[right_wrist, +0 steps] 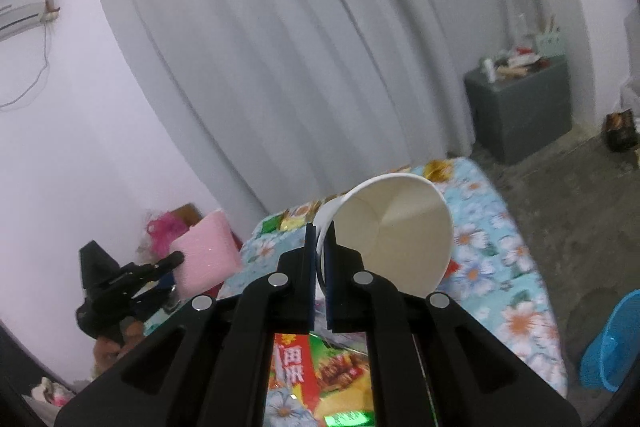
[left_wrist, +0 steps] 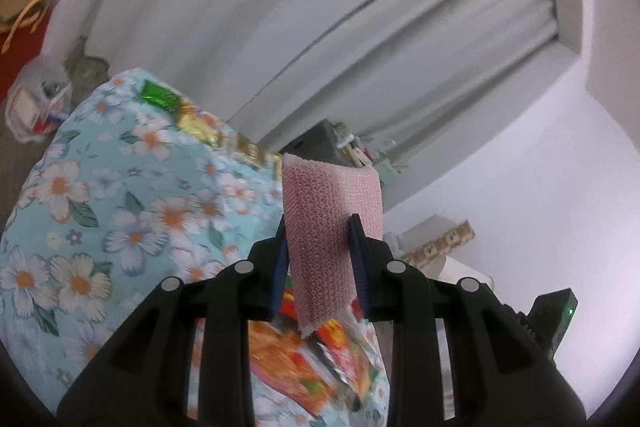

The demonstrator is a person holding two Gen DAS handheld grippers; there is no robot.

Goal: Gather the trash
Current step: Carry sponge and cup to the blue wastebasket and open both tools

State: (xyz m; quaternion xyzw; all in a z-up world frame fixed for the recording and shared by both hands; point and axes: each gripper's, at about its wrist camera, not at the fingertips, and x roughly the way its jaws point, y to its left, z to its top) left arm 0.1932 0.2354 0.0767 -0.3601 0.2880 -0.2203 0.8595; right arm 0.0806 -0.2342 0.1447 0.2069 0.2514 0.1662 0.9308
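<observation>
My left gripper (left_wrist: pixel 318 233) is shut on a pink foam net sleeve (left_wrist: pixel 326 223) and holds it up above a table with a blue floral cloth (left_wrist: pixel 100 211). The same gripper (right_wrist: pixel 172 261) and sleeve (right_wrist: pixel 206 253) show at the left in the right wrist view. My right gripper (right_wrist: pixel 319 239) is shut on the rim of a white paper cup (right_wrist: pixel 394 233), held tilted above the cloth (right_wrist: pixel 504 267). Snack wrappers lie on the cloth: a green one (left_wrist: pixel 158 95), gold ones (left_wrist: pixel 200 125), colourful ones below the left gripper (left_wrist: pixel 320 359) and a green-red packet below the right gripper (right_wrist: pixel 320 375).
A blue plastic basket (right_wrist: pixel 612 343) stands on the floor at the right of the table. A grey cabinet (right_wrist: pixel 520 107) with clutter stands by the white curtain (right_wrist: pixel 280 47). A white bag of trash (left_wrist: pixel 36 103) and paper bags (left_wrist: pixel 24 11) lie on the floor at the left.
</observation>
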